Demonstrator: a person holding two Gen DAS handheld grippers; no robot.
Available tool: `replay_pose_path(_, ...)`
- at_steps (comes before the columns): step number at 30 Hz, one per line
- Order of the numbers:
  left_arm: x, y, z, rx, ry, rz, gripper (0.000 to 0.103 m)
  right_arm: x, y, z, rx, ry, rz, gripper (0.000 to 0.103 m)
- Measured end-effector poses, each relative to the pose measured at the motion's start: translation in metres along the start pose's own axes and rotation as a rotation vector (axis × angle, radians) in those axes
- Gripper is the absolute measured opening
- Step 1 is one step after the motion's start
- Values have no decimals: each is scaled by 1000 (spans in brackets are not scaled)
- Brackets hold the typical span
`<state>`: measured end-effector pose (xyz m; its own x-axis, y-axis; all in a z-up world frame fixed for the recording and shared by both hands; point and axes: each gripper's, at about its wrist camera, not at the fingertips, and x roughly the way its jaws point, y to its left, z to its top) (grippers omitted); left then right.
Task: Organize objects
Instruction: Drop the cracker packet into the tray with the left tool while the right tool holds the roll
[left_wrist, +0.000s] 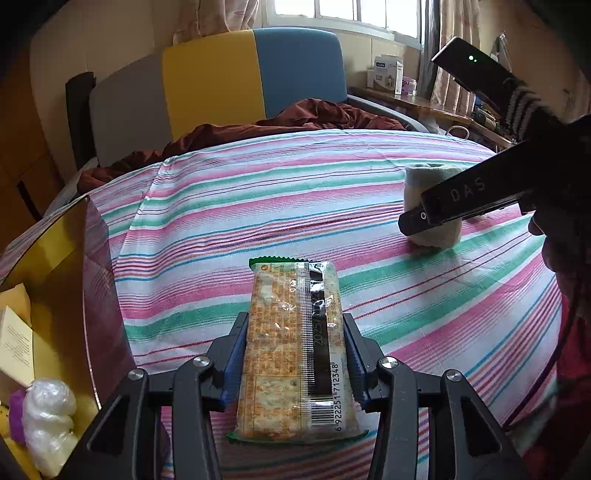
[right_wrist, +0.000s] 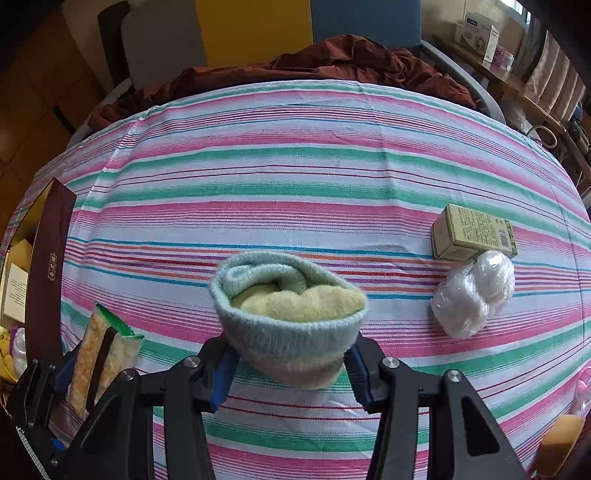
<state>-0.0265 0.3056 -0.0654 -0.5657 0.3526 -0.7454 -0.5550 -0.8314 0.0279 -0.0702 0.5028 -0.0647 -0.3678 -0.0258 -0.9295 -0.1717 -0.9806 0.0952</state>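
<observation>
My left gripper (left_wrist: 293, 354) is shut on a cracker packet (left_wrist: 291, 347) with green ends, held above the striped bedsheet (left_wrist: 258, 206); the packet also shows in the right wrist view (right_wrist: 99, 358). My right gripper (right_wrist: 290, 365) is shut on a rolled pale blue and yellow sock bundle (right_wrist: 291, 317). The bundle also shows in the left wrist view (left_wrist: 432, 206), partly behind the right gripper's black body. A dark red box with a yellow inside (left_wrist: 55, 266) stands at the left, holding a white plastic-wrapped lump (left_wrist: 48, 421) and paper cards.
On the sheet to the right lie a small green-beige carton (right_wrist: 474, 232) and a white plastic-wrapped bundle (right_wrist: 472, 295). A dark red blanket (right_wrist: 332, 62) is heaped at the bed's head by a grey, yellow and blue headboard (left_wrist: 207, 85). A wooden shelf (left_wrist: 424, 103) runs along the right.
</observation>
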Motion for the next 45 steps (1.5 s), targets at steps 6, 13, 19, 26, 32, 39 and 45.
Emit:
replay_pose_path(6, -29, 7, 5, -19, -39, -6, 48, 2, 3, 0, -5, 3, -11, 51)
replay_pose_path(13, -70, 17, 13, -25, -115, 21, 48, 3, 4, -3, -9, 1, -19, 51)
replay_pose_path(19, -108, 41, 22, -56, -187, 92, 48, 2, 5, -3, -20, -1, -29, 52)
replay_pose_path(26, -134, 78, 21, -110, -219, 181, 48, 1, 8, -4, -35, -3, -45, 51)
replay_pose_path(32, -144, 109, 13, -154, -225, 246, 48, 2, 9, -4, -46, -5, -57, 51)
replay_pose_path(39, -147, 138, 0, -203, -216, 289, 48, 4, 14, -5, -62, -5, -77, 52)
replay_pose_path(45, -138, 159, -8, -225, -176, 297, 48, 5, 16, -6, -74, -7, -93, 52)
